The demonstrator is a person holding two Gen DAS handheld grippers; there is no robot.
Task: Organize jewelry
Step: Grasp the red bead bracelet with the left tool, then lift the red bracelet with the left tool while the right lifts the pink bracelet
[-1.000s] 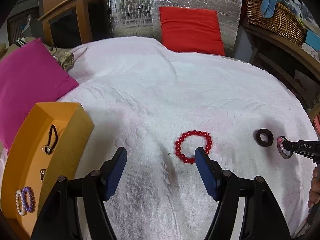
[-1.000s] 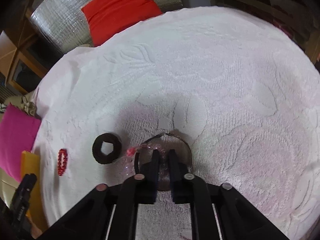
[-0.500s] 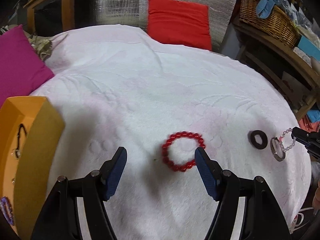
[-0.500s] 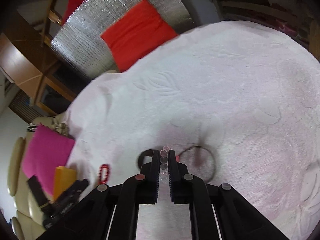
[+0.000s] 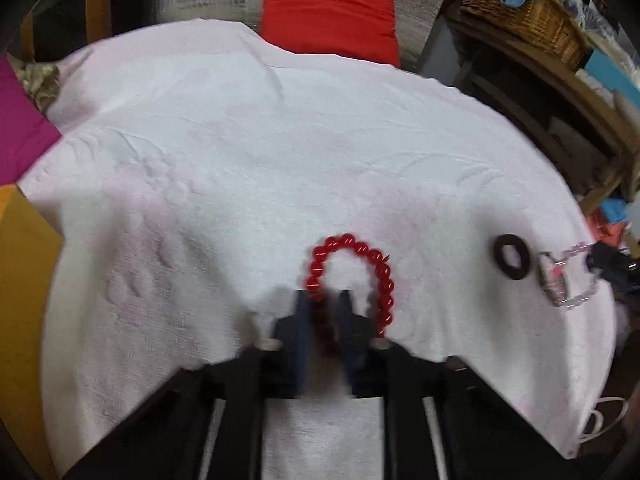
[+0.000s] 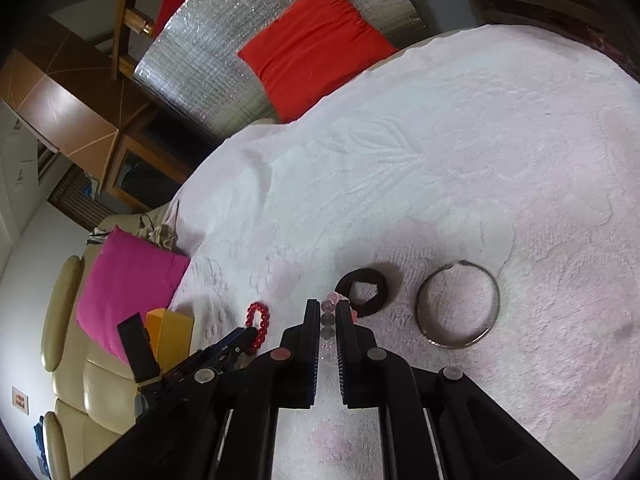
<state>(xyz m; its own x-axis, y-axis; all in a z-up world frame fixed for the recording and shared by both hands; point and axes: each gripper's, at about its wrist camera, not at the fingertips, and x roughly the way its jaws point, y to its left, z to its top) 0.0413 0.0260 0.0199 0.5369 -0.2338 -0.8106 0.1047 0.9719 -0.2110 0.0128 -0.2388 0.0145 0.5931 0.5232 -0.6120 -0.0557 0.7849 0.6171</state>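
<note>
A red bead bracelet (image 5: 352, 272) lies on the white towel (image 5: 240, 168). My left gripper (image 5: 324, 300) is shut on its near side; the bracelet also shows in the right wrist view (image 6: 258, 326). My right gripper (image 6: 329, 308) is shut on a clear pink bead bracelet (image 6: 328, 322) and holds it above the towel; it hangs at the right edge of the left wrist view (image 5: 568, 280). A black hair tie (image 6: 362, 290) and a metal bangle (image 6: 458, 304) lie on the towel. The orange box (image 6: 168, 330) stands at the left.
A magenta cushion (image 6: 124, 280) lies beside the orange box (image 5: 20, 280). A red cushion (image 5: 328, 12) leans on a silver foil panel (image 6: 224, 52) at the back. A wicker basket (image 5: 520, 12) sits on a wooden shelf at the right. A beige sofa (image 6: 68, 360) is at the left.
My left gripper moved forward and shut on the red bead bracelet. My right gripper lifted the pink bead bracelet off the towel, leaving the metal bangle lying there.
</note>
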